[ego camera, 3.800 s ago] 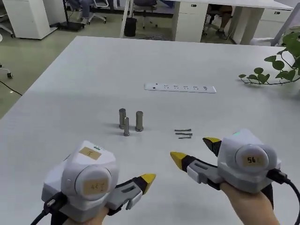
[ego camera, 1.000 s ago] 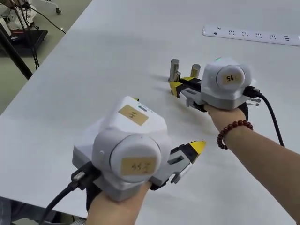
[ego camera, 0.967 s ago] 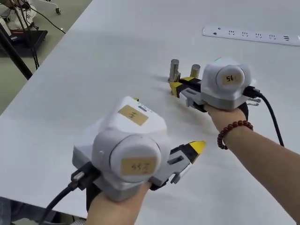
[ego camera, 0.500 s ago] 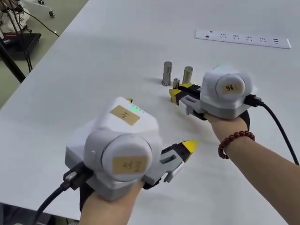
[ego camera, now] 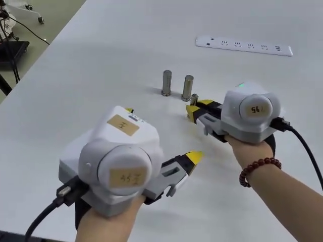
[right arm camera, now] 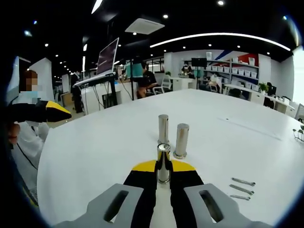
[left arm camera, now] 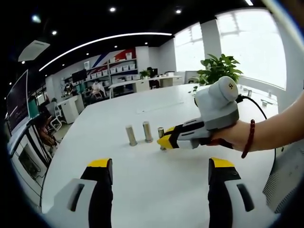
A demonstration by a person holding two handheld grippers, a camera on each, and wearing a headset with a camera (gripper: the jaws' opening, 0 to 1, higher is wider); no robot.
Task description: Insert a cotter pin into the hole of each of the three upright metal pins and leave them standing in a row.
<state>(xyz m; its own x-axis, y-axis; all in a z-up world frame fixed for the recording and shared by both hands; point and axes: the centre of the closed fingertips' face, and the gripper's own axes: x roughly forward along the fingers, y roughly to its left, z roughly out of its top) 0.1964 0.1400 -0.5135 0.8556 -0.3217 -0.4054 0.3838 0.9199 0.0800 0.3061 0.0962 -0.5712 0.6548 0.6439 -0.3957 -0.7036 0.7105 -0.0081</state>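
Observation:
Two metal pins stand upright side by side on the white table. A third, shorter pin sits between the yellow tips of my right gripper, which is shut on it just in front of the other two. In the right gripper view the held pin is upright in the gripper, with the two free pins behind. Three cotter pins lie to the right. My left gripper is open and holds nothing, nearer to me.
A white power strip lies at the far side of the table. A potted plant stands beyond the right gripper in the left gripper view. The table's left edge drops to the floor.
My right gripper has closed on the short pin and shifted it a little to the right of the other two. The left gripper has stayed open.

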